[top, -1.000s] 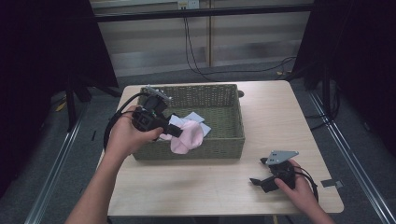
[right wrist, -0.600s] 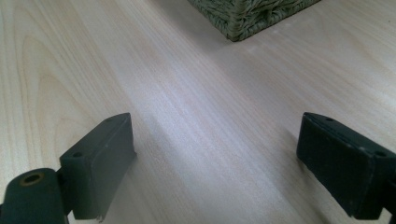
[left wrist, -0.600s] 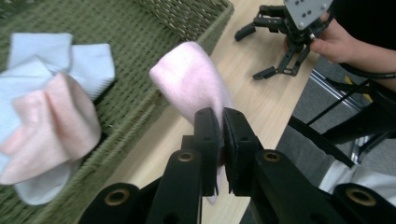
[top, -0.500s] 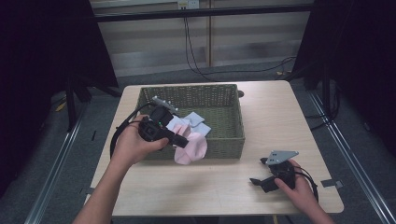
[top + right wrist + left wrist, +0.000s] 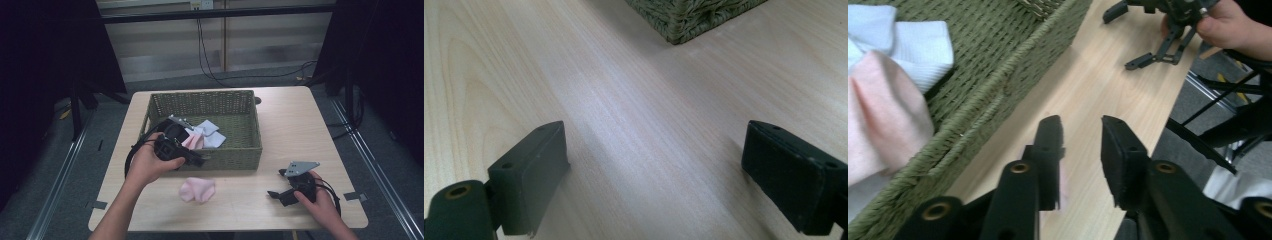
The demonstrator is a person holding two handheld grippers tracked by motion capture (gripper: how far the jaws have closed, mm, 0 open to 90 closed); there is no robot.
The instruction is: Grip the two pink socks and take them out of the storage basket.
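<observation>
A pink cloth [image 5: 197, 189] lies crumpled on the wooden table [image 5: 300, 120], just in front of the green wicker basket [image 5: 235, 157]. My left gripper [image 5: 200, 161] hovers over the basket's front wall, above that cloth. Its jaws have just been opening and nothing is between them [image 5: 1080, 125]. Inside the basket lie another pink cloth [image 5: 883, 110] and a white one [image 5: 918, 50]. My right gripper [image 5: 276, 183] rests on the table at the front right, open and empty [image 5: 654, 150].
A corner of the basket [image 5: 694, 15] shows far ahead in the right gripper view. Dark stands and cables surround the table, and its front edge runs close behind both hands.
The left gripper came down and back over the basket's front wall and let go of the pink cloth, which now lies on the table. The right gripper has kept still.
</observation>
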